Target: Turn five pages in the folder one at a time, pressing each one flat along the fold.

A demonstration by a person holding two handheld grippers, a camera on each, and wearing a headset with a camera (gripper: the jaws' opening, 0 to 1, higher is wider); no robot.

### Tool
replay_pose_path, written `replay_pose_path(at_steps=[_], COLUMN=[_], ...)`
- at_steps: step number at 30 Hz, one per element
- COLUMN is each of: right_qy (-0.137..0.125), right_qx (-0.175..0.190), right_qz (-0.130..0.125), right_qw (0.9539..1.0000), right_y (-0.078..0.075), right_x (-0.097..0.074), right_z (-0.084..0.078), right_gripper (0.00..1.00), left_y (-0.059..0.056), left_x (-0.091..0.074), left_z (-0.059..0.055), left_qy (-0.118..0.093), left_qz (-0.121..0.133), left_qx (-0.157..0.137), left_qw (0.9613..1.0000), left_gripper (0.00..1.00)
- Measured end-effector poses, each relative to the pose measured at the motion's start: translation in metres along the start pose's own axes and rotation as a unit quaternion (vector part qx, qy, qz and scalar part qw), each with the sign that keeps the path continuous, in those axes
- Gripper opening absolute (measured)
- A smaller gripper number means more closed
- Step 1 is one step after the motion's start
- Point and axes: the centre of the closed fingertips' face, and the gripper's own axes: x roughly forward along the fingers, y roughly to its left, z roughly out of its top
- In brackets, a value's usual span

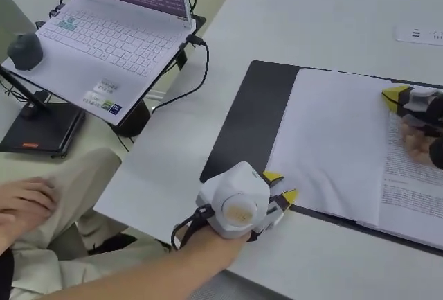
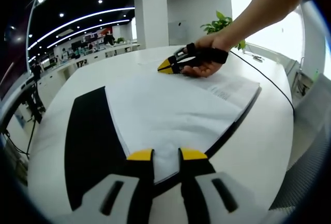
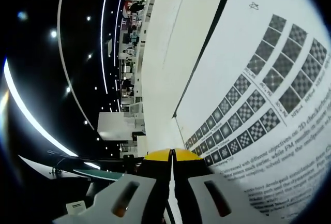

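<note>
An open folder lies on the white table, its black cover (image 1: pixel 246 123) spread to the left. A blank white page (image 1: pixel 332 140) lies flat on it, with a printed page (image 1: pixel 415 186) further right. My left gripper (image 1: pixel 280 186) sits at the near edge of the blank page, its yellow-tipped jaws slightly apart, so it is open (image 2: pixel 160 155) with the page edge (image 2: pixel 165 115) just ahead. My right gripper (image 1: pixel 396 98) rests tip-down near the fold, shut (image 3: pixel 170 155) with nothing seen between its fingers. Beside it the printed page (image 3: pixel 269 94) shows checkerboard figures and text.
A white laptop (image 1: pixel 114 33) stands on a black stand at the upper left, with a cable (image 1: pixel 202 64) trailing toward the folder. A dark round object (image 1: pixel 25 50) sits beside it. A person's hand (image 1: pixel 24 203) rests on a lap at lower left. A white socket strip (image 1: pixel 421 34) lies far right.
</note>
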Motion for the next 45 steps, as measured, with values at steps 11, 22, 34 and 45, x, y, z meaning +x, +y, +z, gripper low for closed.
replay_pose_path(at_steps=[11,22,34,45], right_qy=[0.053,0.121,0.179,0.204], right_qx=[0.0,-0.009,-0.047,-0.062], right_qz=[0.003,0.018,0.012,0.005], right_qw=[0.9986,0.9924,0.9827,0.977], right_y=[-0.007,-0.015,-0.03,-0.041], right_x=[-0.029,-0.054,-0.085,-0.116], right_z=[-0.038,-0.076,-0.127,-0.164], right_gripper=[0.0,0.0,0.0,0.0], left_y=[-0.001,0.0,-0.001,-0.002], left_x=[0.0,0.0,-0.001,-0.002], left_z=[0.0,-0.001,0.0,0.001], left_qy=[0.002,0.005,0.005,0.002], left_qz=[0.0,0.0,0.0,0.0], left_qx=[0.002,0.002,0.0,-0.001], left_qw=[1.0,1.0,1.0,1.0], left_gripper=[0.17,0.17,0.17,0.17])
